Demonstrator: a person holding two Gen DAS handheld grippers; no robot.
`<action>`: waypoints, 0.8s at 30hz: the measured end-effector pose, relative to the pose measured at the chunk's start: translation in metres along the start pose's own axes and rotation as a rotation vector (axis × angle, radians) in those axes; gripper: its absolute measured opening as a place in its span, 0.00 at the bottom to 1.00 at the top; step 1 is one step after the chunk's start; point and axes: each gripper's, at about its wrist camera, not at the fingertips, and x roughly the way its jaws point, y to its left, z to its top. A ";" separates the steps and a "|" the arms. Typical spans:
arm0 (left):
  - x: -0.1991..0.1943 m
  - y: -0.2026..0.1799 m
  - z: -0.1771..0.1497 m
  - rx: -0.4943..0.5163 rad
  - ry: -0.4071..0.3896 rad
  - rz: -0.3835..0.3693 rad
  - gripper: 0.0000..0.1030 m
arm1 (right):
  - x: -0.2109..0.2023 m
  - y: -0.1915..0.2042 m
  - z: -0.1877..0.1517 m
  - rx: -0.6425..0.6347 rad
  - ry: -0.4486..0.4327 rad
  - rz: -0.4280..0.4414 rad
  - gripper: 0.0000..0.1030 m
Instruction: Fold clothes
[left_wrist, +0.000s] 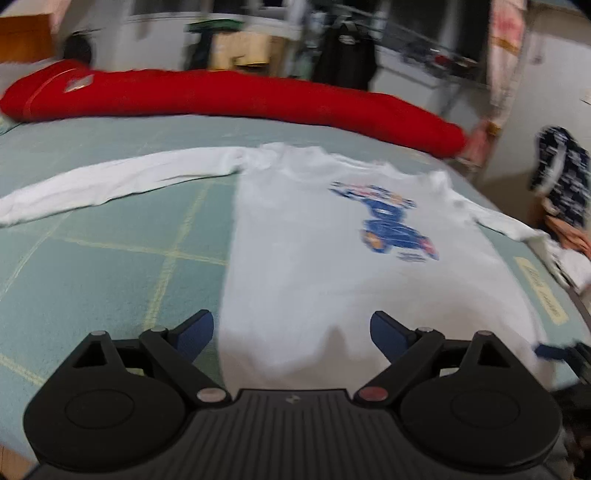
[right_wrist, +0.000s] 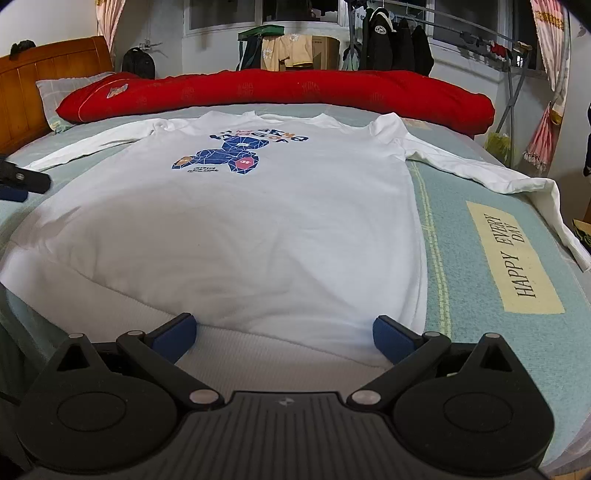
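Shirt lies flat on the bed (front up); left gripper and right gripper both spread apart at its hem.

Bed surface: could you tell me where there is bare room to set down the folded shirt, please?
Bare green bedspread lies below the shirt's outstretched sleeve, left of its body. Another strip holds the "HAPPY EVERY DAY" label, right of the white shirt. The far edge is crowded by the red quilt.

Left view motion-blurred; right sharp, evenly lit.
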 end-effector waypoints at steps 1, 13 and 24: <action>-0.002 -0.001 -0.002 0.009 0.008 -0.018 0.89 | 0.000 0.000 0.000 0.000 -0.001 0.000 1.00; -0.020 -0.012 0.000 0.098 -0.029 -0.016 0.90 | 0.000 0.001 -0.001 -0.006 -0.011 -0.004 1.00; -0.004 -0.016 0.020 0.046 -0.049 0.065 0.90 | -0.016 0.007 0.028 -0.021 -0.044 0.065 1.00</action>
